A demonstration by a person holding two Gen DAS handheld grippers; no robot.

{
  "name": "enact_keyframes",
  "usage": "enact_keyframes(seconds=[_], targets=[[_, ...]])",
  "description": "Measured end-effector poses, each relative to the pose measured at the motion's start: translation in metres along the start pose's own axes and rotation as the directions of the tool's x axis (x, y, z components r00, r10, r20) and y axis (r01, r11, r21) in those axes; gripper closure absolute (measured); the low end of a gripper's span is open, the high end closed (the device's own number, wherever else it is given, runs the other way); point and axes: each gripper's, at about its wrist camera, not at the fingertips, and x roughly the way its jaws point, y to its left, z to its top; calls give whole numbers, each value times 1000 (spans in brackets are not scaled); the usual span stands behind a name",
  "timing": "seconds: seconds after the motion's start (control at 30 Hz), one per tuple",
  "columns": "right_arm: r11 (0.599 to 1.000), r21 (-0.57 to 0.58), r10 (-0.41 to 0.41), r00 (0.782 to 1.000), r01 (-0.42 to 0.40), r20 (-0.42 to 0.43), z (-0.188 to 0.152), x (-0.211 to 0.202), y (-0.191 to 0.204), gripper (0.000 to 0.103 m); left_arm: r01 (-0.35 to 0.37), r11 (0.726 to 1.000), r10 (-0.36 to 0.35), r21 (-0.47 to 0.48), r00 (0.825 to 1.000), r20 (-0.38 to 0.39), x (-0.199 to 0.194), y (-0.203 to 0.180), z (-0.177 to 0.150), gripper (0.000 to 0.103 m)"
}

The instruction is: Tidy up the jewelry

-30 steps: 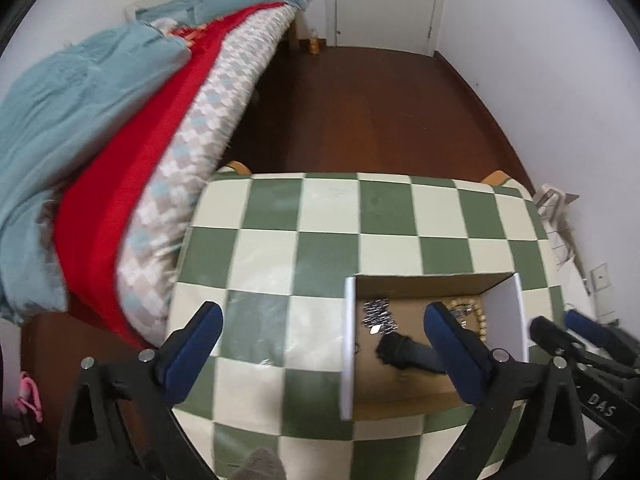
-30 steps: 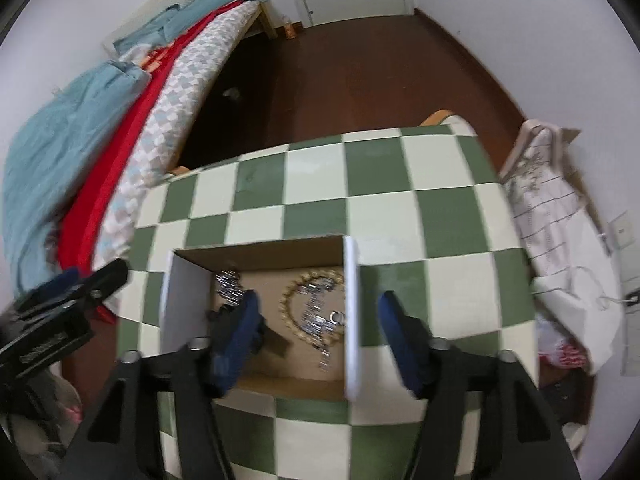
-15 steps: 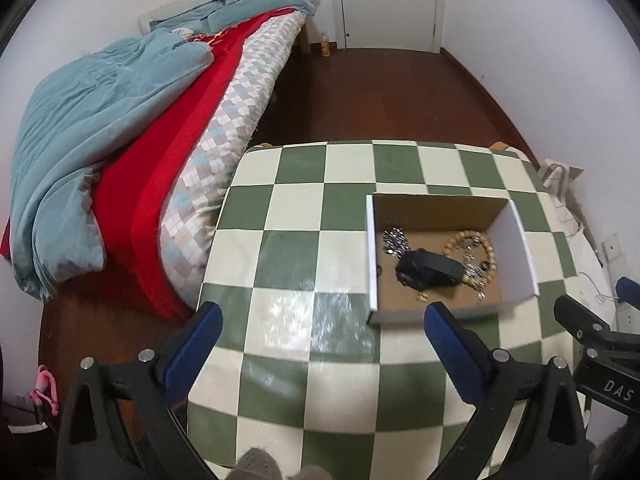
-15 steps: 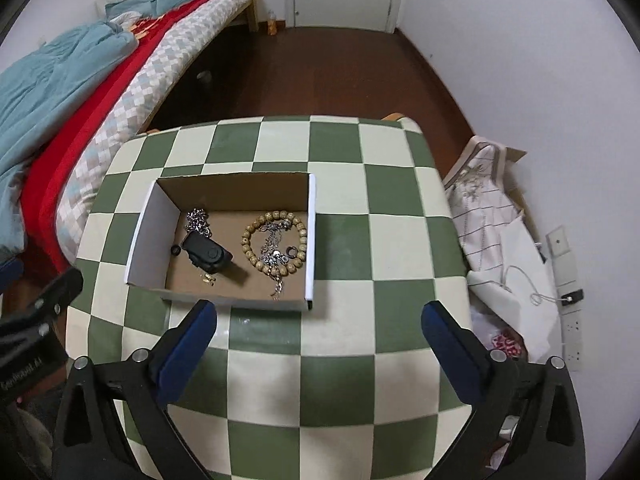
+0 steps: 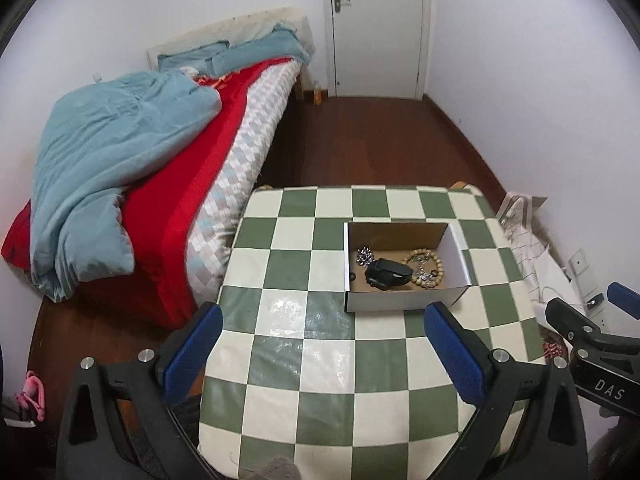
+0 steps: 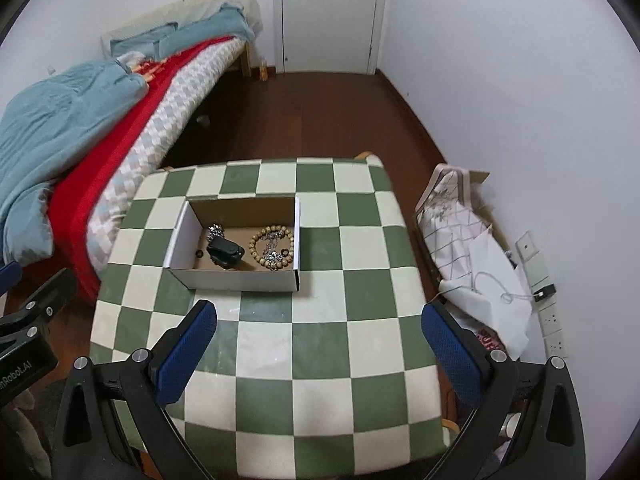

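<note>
An open cardboard box [image 5: 404,300] [image 6: 236,278] sits on the green-and-white checked table [image 5: 320,360] [image 6: 328,344]. Inside lie a wooden bead bracelet [image 5: 436,266] [image 6: 256,246], a silver chain [image 5: 364,257] [image 6: 215,231], a black watch-like item [image 5: 388,274] [image 6: 226,253] and a small dark ring [image 6: 199,254]. My left gripper [image 5: 320,352] is open and empty, held well above and in front of the box. My right gripper [image 6: 320,350] is open and empty, likewise raised in front of the box.
A bed [image 5: 160,184] with red and blue bedding stands left of the table. A white door [image 5: 376,28] is at the back. Bags and paper [image 6: 472,256] lie on the floor by the right wall. The wooden floor [image 6: 304,120] lies beyond the table.
Both grippers have pulled back and up from the box, from close above it to well clear of it. Both stayed open and empty. The jewelry lies in the box.
</note>
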Motion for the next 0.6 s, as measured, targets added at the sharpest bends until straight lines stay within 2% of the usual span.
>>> enact_keyframes(seconds=[0.4, 0.6], targets=[[1000, -10, 28, 989, -27, 144, -20, -121, -4, 0, 21, 999, -16, -37, 993, 121, -95, 11, -9, 0], [999, -14, 41, 980, -39, 194, -29, -165, -3, 0, 57, 998, -52, -34, 989, 137, -130, 10, -17, 0]])
